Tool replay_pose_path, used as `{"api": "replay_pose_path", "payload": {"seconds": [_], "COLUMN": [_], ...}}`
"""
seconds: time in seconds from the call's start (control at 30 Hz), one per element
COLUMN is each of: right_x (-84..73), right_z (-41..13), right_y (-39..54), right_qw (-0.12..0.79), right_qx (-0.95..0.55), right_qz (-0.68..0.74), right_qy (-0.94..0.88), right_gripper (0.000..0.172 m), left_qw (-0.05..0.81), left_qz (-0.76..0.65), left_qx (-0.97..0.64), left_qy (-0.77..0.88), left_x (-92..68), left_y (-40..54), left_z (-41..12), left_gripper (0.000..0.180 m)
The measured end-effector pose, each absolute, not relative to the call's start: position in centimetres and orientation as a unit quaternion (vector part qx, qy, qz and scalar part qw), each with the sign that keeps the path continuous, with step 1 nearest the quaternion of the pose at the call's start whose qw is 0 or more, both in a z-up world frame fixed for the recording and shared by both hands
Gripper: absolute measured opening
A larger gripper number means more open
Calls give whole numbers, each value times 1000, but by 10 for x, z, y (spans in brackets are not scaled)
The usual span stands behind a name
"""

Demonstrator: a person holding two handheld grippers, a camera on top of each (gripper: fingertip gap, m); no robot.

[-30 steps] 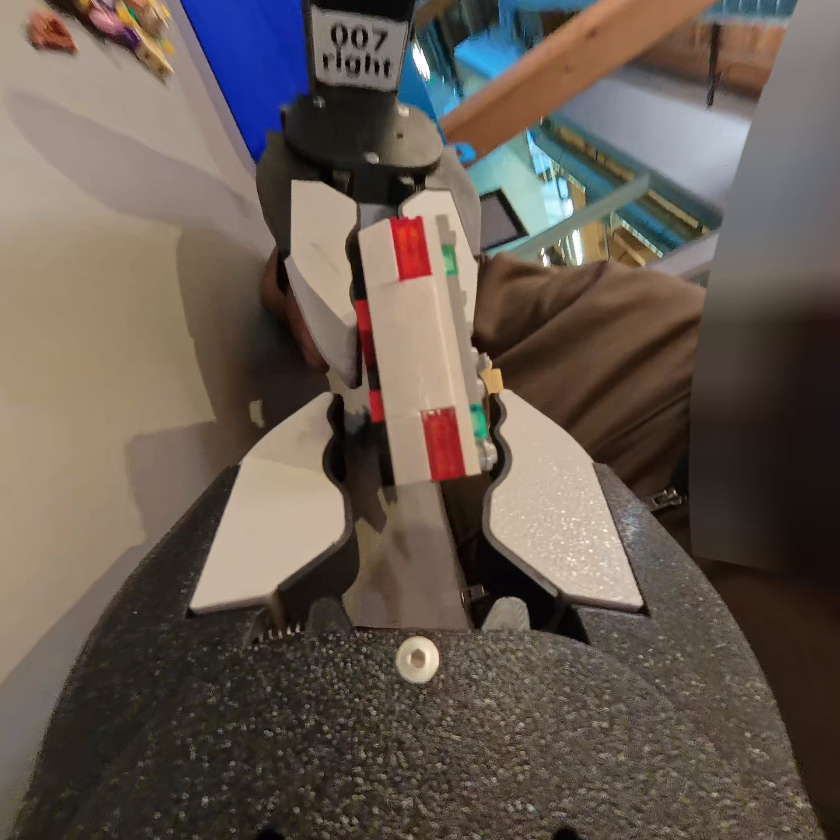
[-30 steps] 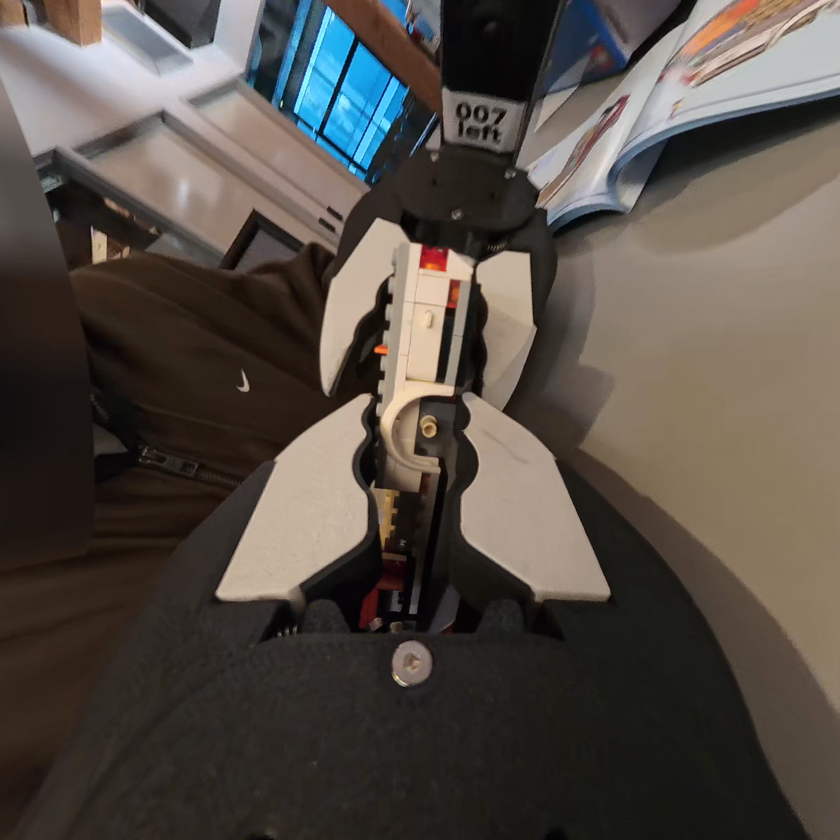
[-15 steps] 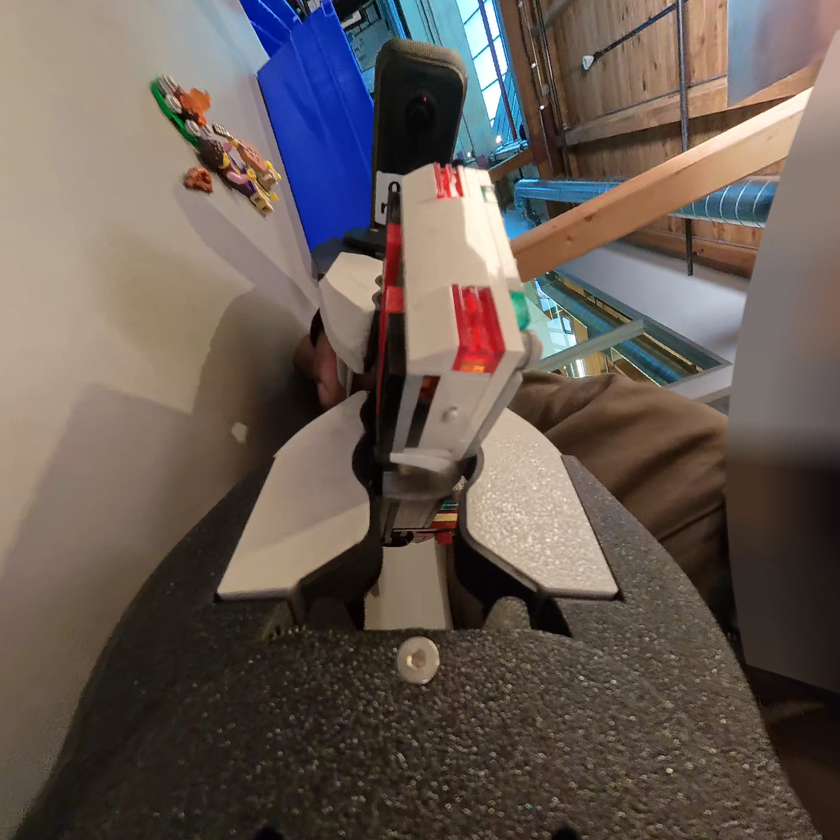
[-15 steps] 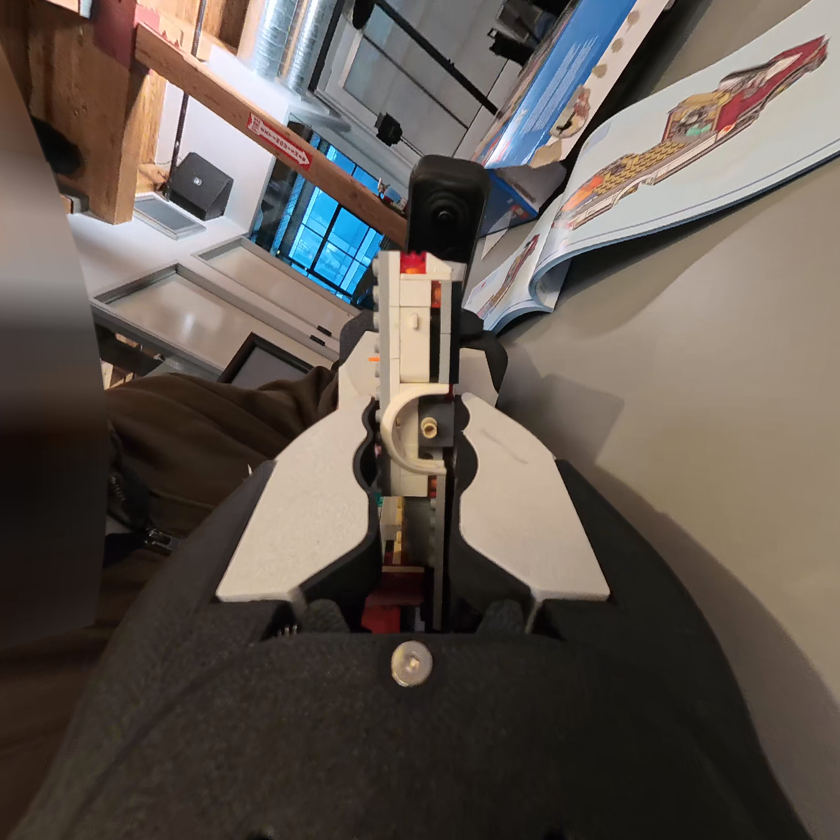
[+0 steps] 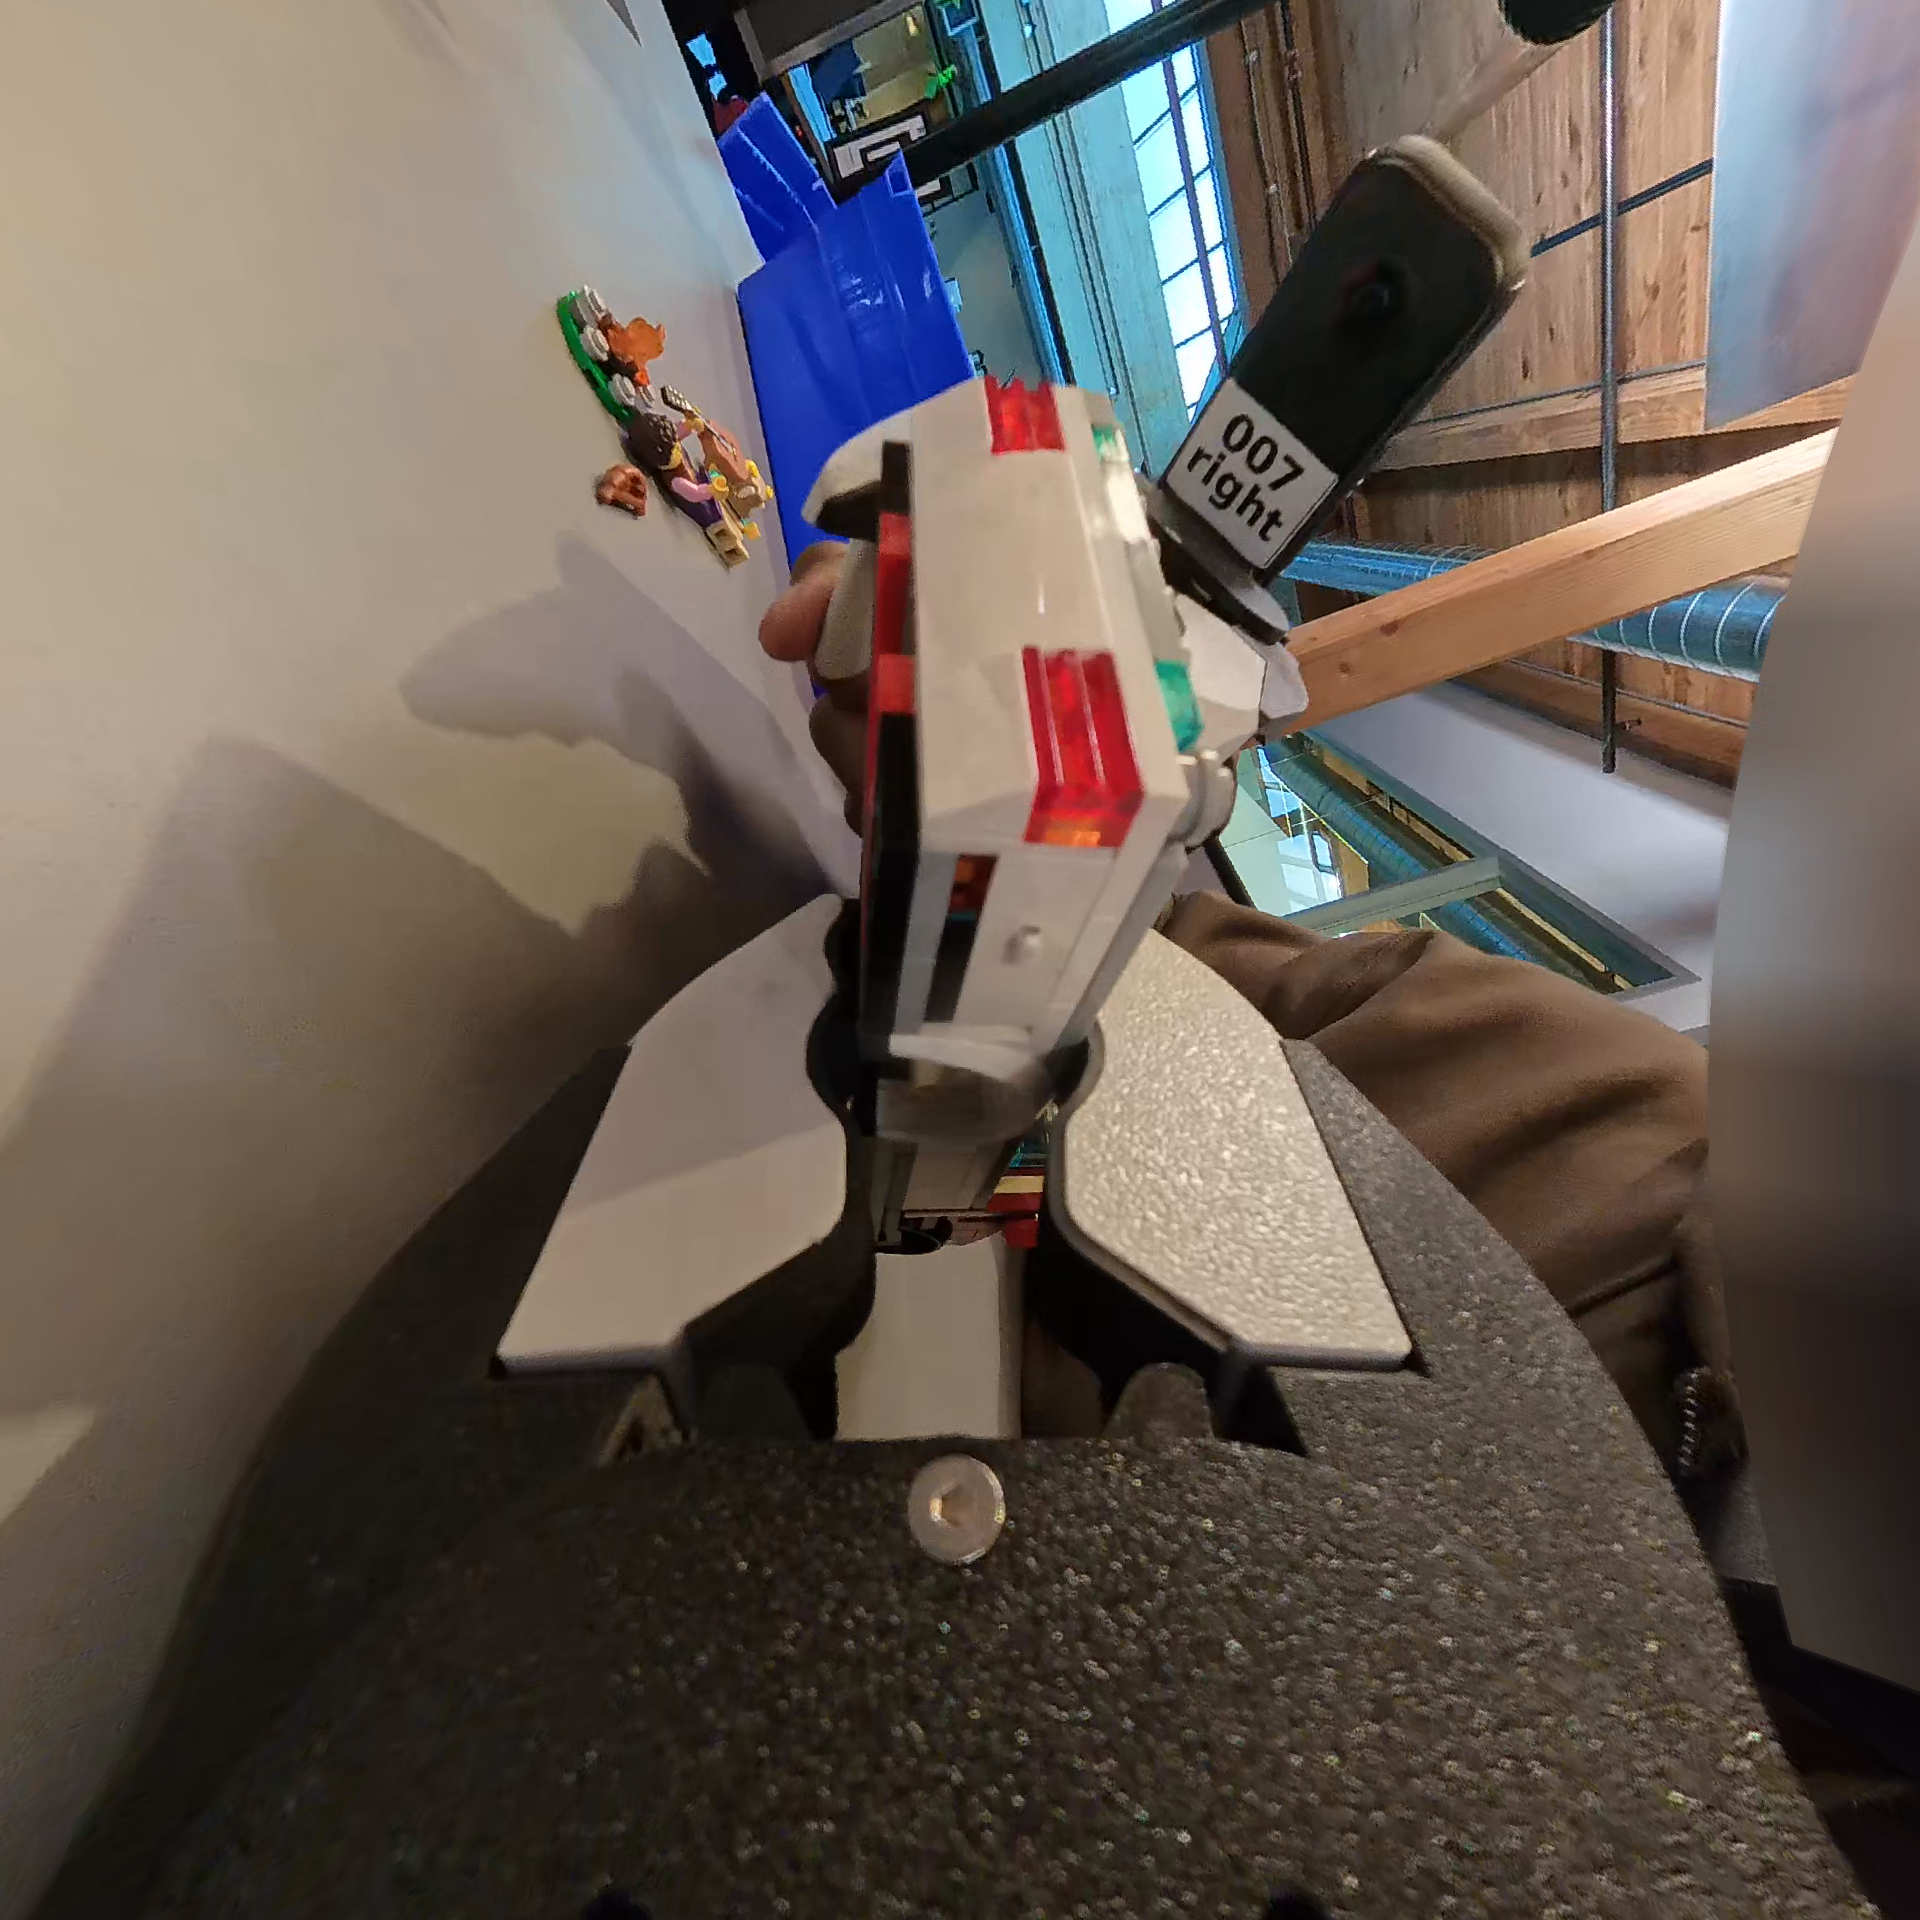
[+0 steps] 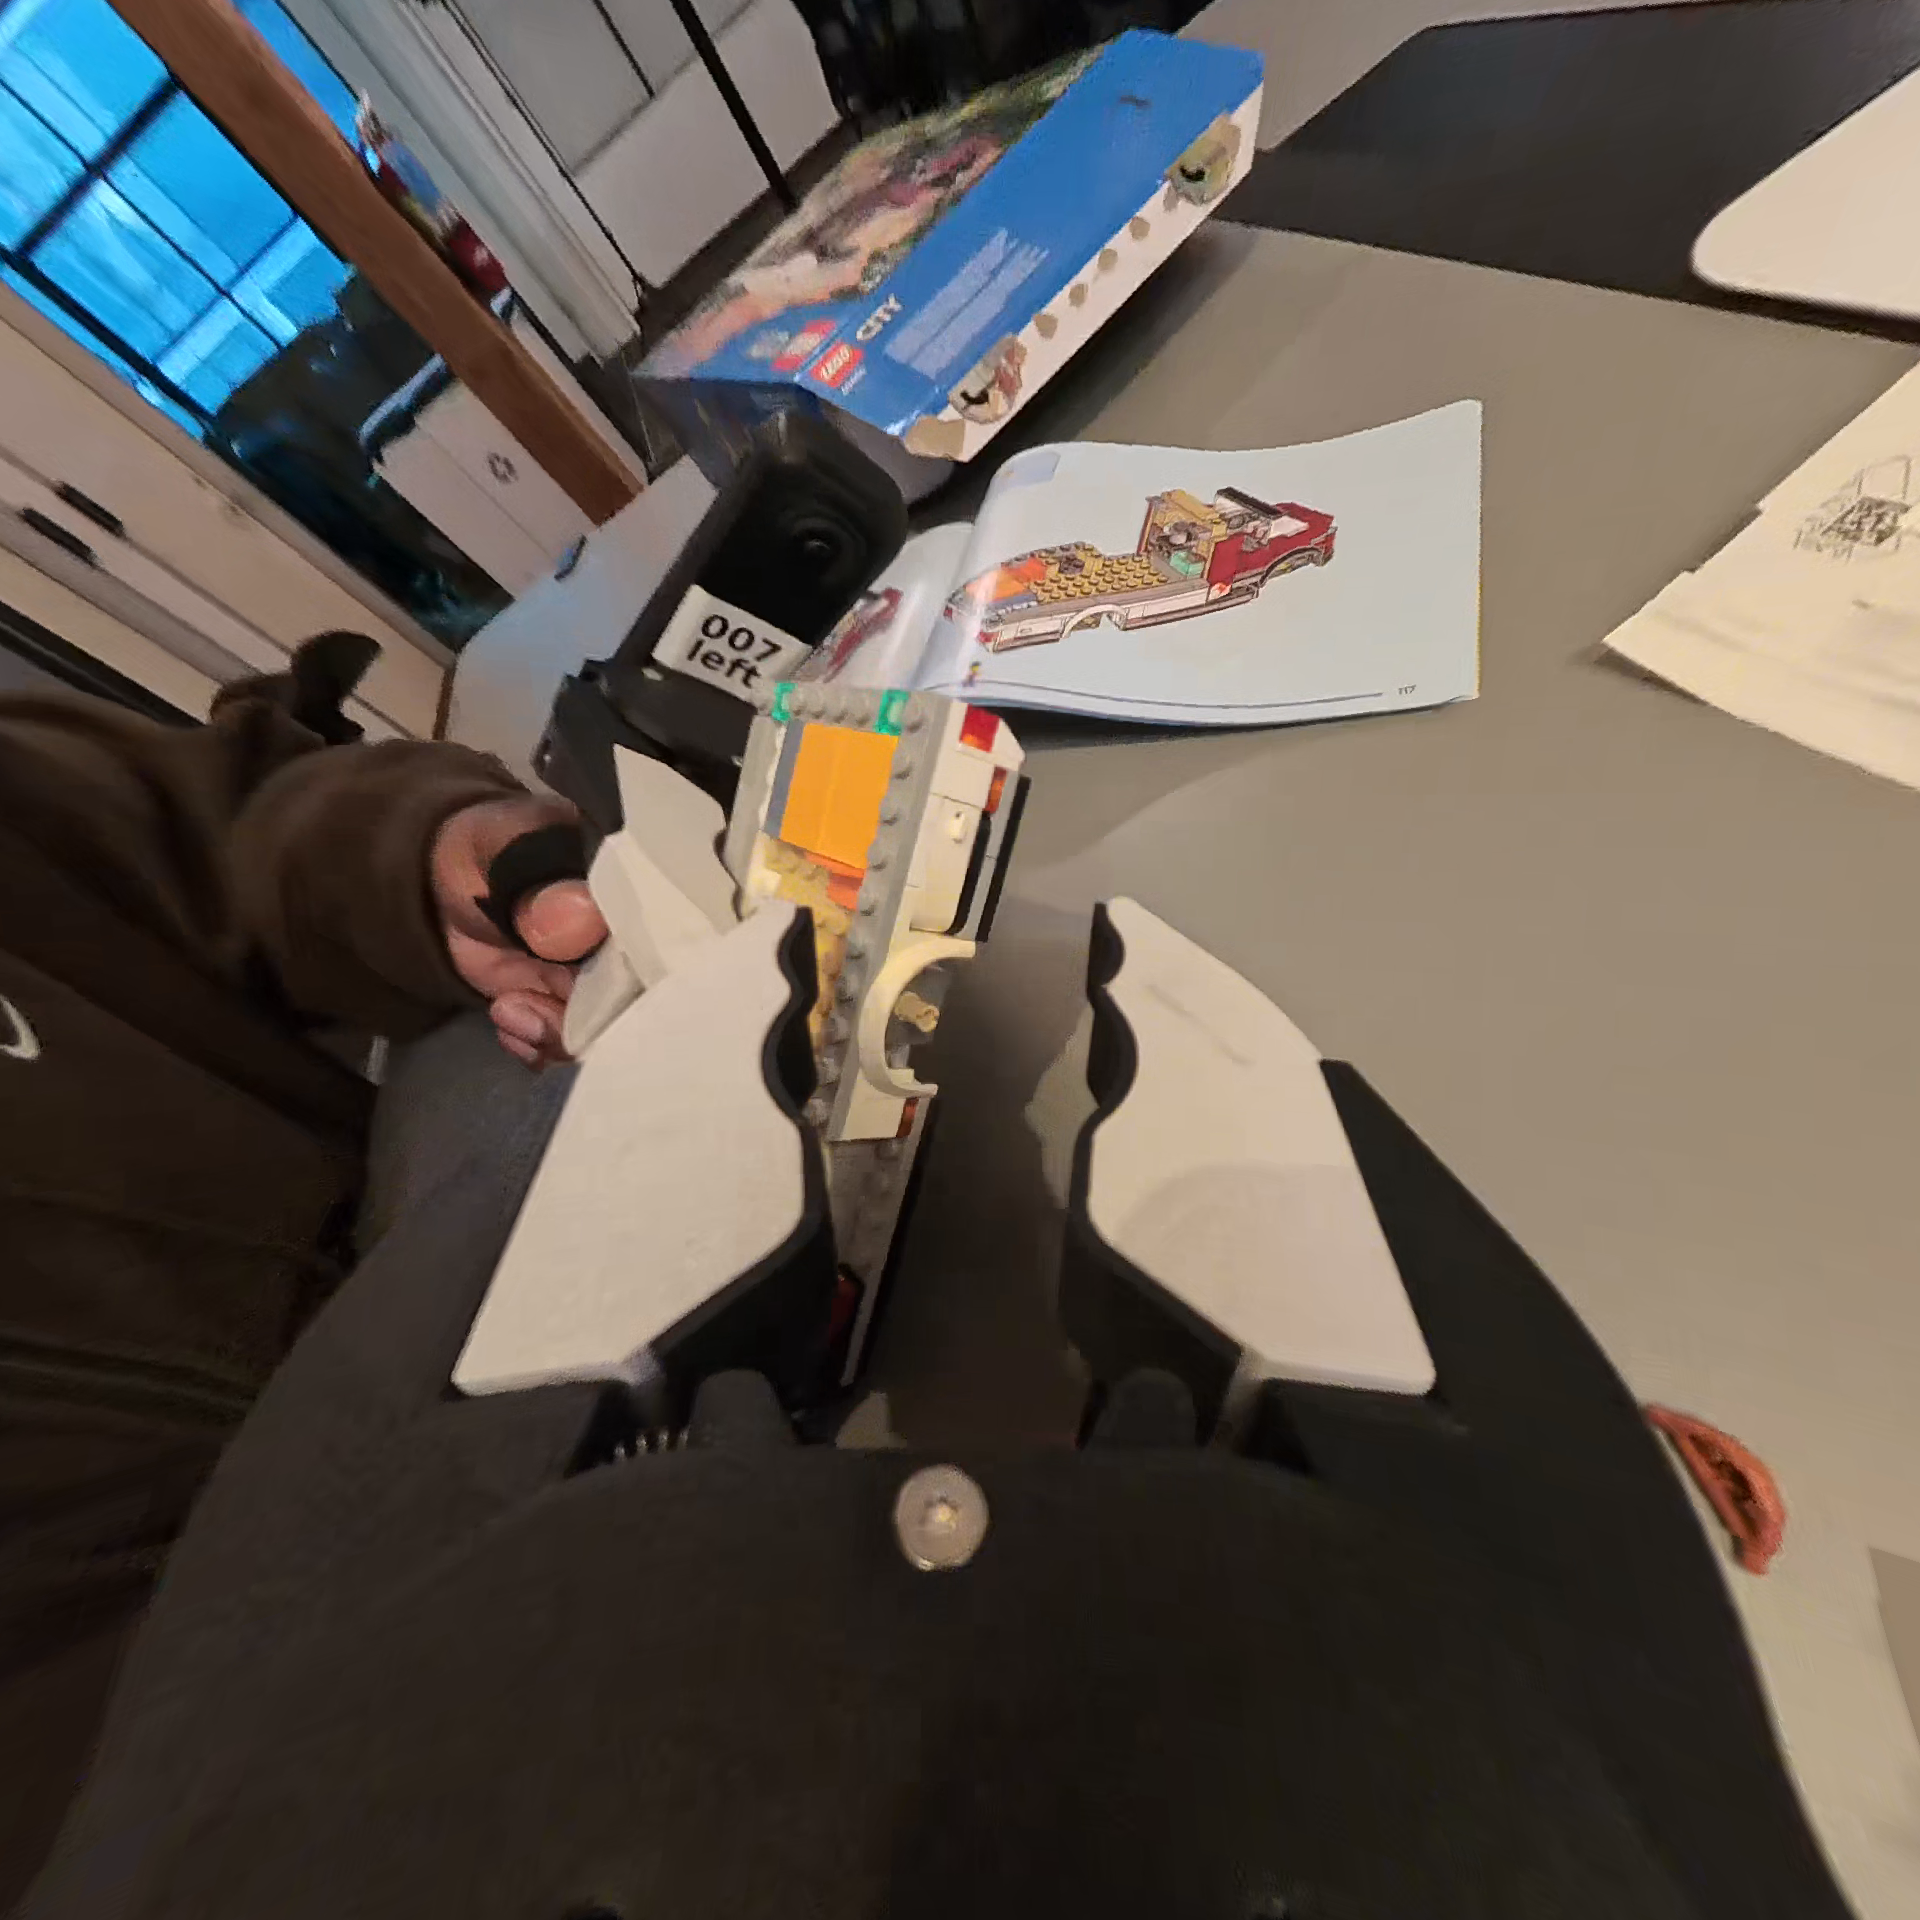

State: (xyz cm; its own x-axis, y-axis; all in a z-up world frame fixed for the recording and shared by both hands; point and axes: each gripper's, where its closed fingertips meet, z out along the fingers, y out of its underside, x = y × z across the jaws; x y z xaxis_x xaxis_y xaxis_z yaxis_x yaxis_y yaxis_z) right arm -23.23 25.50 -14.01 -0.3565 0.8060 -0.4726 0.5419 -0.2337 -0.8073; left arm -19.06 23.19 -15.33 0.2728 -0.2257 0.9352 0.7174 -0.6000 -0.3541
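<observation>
The left gripper (image 5: 951, 1049) is clamping both pads on the white, red and black toy-brick vehicle body (image 5: 1023, 727), holding it above the grey table (image 6: 1455, 935). The right gripper (image 6: 940, 997) is standing wide open, its right finger (image 6: 1195, 1091) clear of the model. White printed labels are showing on both grippers' camera mounts. A blue printed toy-brick box (image 6: 966, 281) and an open pale-blue instruction booklet (image 6: 1226, 582) are lying behind.

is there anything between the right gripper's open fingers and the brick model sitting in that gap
Nothing visible is. The right gripper is open around the brick model. The model lies against its left finger; only bare space separates it from the right finger. The left gripper clamps the model's other end.
</observation>
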Motion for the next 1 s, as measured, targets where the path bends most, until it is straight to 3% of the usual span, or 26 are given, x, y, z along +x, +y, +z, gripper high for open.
{"api": "replay_pose_path", "payload": {"seconds": [0.23, 0.57, 1.0], "right_x": [-229, -226, -224], "right_z": [-127, -127, -131], "right_y": [238, 229, 228], "right_qw": [45, 31, 5], "right_qx": [-526, -517, -511], "right_qz": [626, 620, 633], "right_qy": [-574, -588, -581], "right_gripper": [50, 39, 37], "left_qw": [420, 411, 382], "left_qz": [-571, -577, -604], "left_qx": [-689, -694, -687], "left_qy": [-149, -126, -133], "left_x": [-184, -172, -169], "left_y": [227, 219, 215], "left_z": [-149, -147, -148], "left_gripper": [33, 33, 34]}}
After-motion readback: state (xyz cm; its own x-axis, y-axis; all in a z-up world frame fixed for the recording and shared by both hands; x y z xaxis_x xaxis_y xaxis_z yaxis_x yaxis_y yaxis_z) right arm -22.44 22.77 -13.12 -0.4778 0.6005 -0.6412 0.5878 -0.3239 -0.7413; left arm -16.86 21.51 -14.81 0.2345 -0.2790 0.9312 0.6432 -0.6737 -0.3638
